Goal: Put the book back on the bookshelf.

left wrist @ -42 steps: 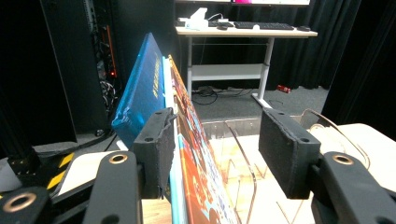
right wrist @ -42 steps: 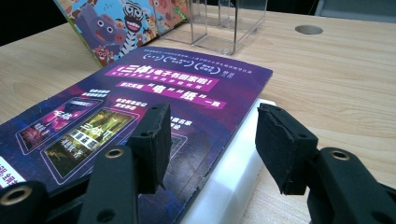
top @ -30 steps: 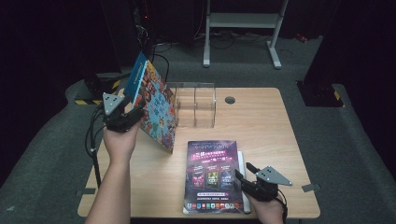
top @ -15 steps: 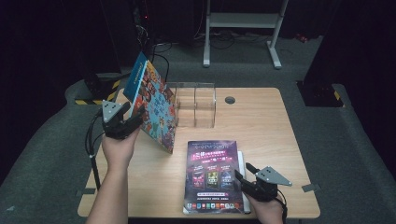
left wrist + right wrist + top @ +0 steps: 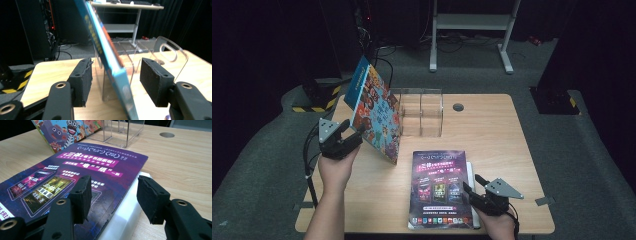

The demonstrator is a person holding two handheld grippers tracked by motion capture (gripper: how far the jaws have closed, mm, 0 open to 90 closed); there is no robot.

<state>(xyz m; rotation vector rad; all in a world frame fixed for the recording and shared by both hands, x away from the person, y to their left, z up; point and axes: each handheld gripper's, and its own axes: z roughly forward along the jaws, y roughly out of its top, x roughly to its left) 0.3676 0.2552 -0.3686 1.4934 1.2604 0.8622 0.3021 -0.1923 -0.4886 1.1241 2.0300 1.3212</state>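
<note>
Our left gripper [image 5: 354, 134] had the colourful book [image 5: 377, 112] between its jaws, which stood apart and clear of the covers; it tilted against the clear rack [image 5: 421, 112], spine up, nearest our left hand. Our right gripper [image 5: 472, 187], jaws apart, straddled the purple book's [image 5: 439, 187] edge. Two books, one rack.
</note>
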